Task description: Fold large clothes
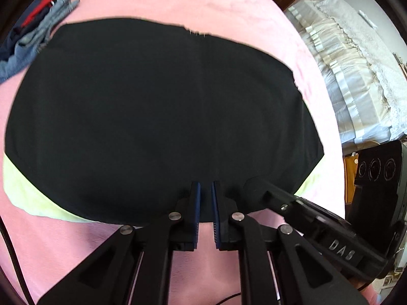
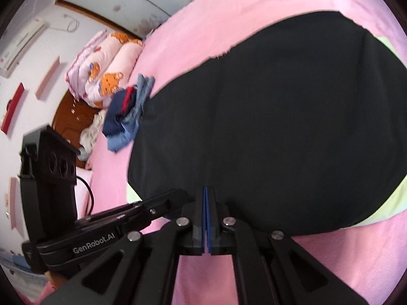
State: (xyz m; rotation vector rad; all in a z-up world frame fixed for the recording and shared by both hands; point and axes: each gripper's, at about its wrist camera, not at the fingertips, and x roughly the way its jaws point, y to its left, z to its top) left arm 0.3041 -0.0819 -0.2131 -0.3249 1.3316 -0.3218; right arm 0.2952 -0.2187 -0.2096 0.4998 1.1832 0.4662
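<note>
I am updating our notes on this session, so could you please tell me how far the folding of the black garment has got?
Done: the black garment lies spread flat on the pink bedspread, over a pale yellow-green cloth. In hand: the left gripper and right gripper sit side by side at its near edge with jaws shut; a pinch cannot be confirmed. Left: no fold shows yet, and the blue clothes pile remains unfolded.

Two black handheld grippers

Left gripper (image 1: pixel 206 185) and right gripper (image 2: pixel 206 190): blue pads, silver pivot screws, white lettering.
</note>
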